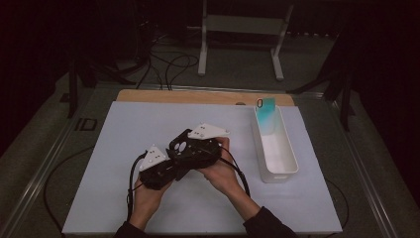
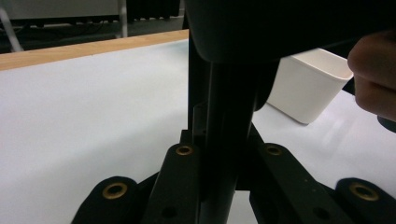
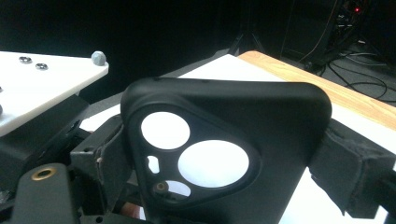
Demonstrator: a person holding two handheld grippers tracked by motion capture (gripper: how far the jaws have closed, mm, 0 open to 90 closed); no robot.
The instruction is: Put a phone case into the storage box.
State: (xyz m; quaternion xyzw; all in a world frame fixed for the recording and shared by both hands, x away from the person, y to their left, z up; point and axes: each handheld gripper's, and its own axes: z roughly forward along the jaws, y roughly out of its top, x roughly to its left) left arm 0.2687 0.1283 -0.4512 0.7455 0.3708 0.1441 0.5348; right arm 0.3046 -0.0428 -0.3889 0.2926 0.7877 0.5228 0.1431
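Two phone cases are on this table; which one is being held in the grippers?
The black phone case with round camera cut-outs, held between the left gripper and the right gripper at mid-table. The translucent teal phone case stands untouched in the white plastic bin.

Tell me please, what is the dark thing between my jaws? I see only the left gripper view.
Observer: A black phone case, edge-on to you; the right gripper view shows its camera cut-outs.
Operator: Does the right gripper hold it also?
Observer: Yes, its jaws clamp the case's two long sides.
Operator: Is the white bin empty?
Observer: No, in the high view a teal phone case leans at its far end.
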